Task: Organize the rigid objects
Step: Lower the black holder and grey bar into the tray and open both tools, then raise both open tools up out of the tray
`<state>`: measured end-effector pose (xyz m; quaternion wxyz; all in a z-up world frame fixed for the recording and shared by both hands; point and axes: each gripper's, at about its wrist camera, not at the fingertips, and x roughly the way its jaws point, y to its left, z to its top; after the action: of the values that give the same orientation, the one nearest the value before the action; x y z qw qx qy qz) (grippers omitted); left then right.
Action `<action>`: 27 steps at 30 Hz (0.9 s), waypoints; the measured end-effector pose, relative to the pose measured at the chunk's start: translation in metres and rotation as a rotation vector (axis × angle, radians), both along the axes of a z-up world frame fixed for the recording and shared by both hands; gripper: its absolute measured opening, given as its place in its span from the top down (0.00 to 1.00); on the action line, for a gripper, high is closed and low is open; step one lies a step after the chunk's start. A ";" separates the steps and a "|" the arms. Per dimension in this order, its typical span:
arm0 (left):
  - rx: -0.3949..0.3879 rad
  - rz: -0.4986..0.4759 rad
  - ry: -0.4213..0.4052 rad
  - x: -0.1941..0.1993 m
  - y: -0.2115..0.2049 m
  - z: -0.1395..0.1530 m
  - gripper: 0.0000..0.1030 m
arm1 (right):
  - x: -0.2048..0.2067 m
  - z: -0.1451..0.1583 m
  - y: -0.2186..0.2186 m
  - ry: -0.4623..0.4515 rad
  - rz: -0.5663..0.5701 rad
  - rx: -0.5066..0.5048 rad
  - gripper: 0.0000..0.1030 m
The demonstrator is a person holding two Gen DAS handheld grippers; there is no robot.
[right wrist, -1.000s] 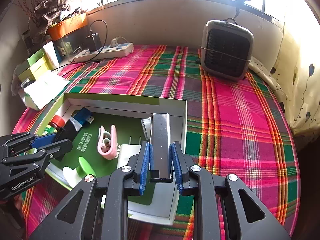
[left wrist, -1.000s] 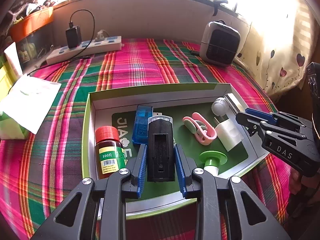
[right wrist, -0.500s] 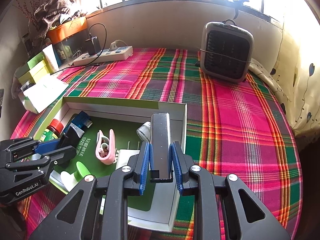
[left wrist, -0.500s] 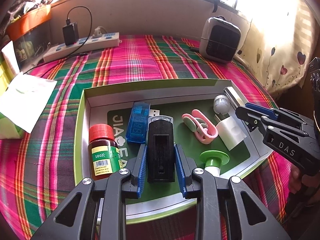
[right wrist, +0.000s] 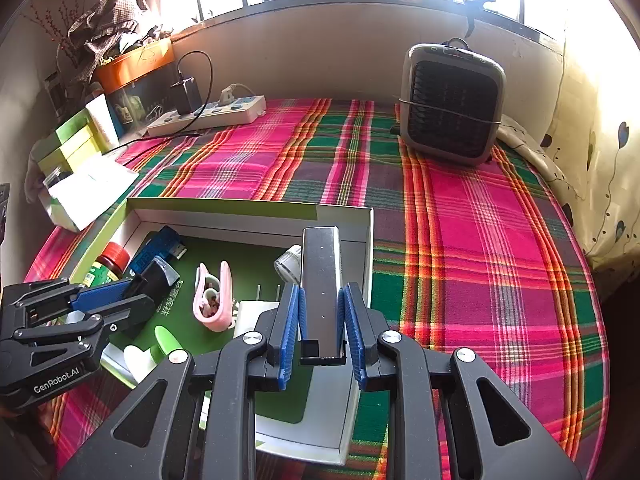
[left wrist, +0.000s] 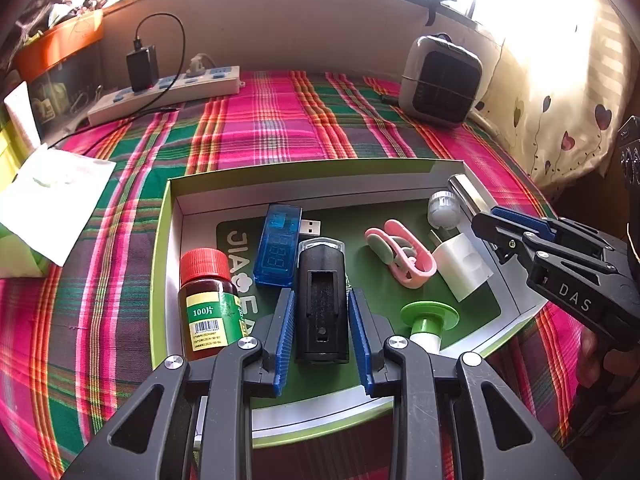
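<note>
While both grippers sit over the green-rimmed box (left wrist: pixel 160 264), each has its fingers clamped on something. The left gripper (left wrist: pixel 322 320) has blue fingers (left wrist: pixel 285 324) pressed on both long sides of a black stamp-like block (left wrist: pixel 322 300), which lies lengthwise between them with its clear end pointing to the box's far wall. The right gripper (right wrist: pixel 322 320) has its fingers (right wrist: pixel 291 320) clamped on a silver bar (right wrist: pixel 320 280), which also runs lengthwise between them, at the box's right wall.

Readable text: the brown bottle (left wrist: pixel 206 304) with a red cap says "100片" over a barcode; the box floor shows "JIA" mirrored, the rest covered. The right gripper body reads "DAS", the left "GenRobot.AI".

Also in the box: a blue USB meter (left wrist: pixel 278 248), a pink clip (left wrist: pixel 400 256), a white plug adapter (left wrist: pixel 460 266), a small round white lamp-like piece (left wrist: pixel 442 208) that is hard to identify, and a green-topped white item (left wrist: pixel 428 318) cut off by the left gripper's arm.

The box rests on a plaid cloth (right wrist: pixel 480 240). A power strip (left wrist: pixel 168 94) and a small heater (right wrist: pixel 452 104) stand at the far edge. The near corner of the box is hidden under the grippers.
</note>
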<state>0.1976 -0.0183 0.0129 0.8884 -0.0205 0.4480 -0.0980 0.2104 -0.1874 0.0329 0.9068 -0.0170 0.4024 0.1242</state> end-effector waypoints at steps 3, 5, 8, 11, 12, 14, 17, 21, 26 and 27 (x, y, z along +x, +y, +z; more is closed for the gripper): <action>-0.003 0.000 0.000 -0.001 0.000 0.000 0.75 | 0.000 0.000 0.000 -0.002 0.004 0.007 0.77; -0.005 0.000 -0.002 -0.001 0.000 0.001 0.75 | -0.001 0.001 -0.001 -0.004 0.003 0.012 0.77; -0.006 0.000 -0.004 -0.002 0.000 0.002 0.74 | -0.002 0.002 -0.001 -0.008 0.004 0.019 0.77; -0.006 0.001 -0.007 -0.003 0.000 0.003 0.74 | -0.004 0.004 -0.001 -0.019 0.004 0.023 0.77; -0.007 0.002 -0.007 -0.004 0.000 0.004 0.74 | -0.004 0.005 -0.001 -0.021 0.003 0.023 0.77; -0.008 0.002 -0.007 -0.004 0.000 0.004 0.73 | -0.005 0.005 0.000 -0.022 0.003 0.022 0.76; -0.011 0.004 -0.010 -0.005 0.001 0.005 0.72 | -0.006 0.005 0.000 -0.022 0.002 0.021 0.76; -0.013 0.006 -0.018 -0.008 0.001 0.008 0.70 | -0.008 0.005 -0.001 -0.022 -0.004 0.024 0.76; -0.017 0.005 -0.025 -0.013 0.001 0.012 0.69 | -0.014 0.007 -0.001 -0.026 -0.006 0.026 0.76; -0.017 0.006 -0.026 -0.014 0.001 0.012 0.69 | -0.016 0.007 0.000 -0.027 -0.006 0.024 0.76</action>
<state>0.1835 -0.0169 0.0248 0.8942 -0.0282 0.4355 -0.0996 0.1947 -0.1874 0.0404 0.9127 -0.0066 0.3887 0.1259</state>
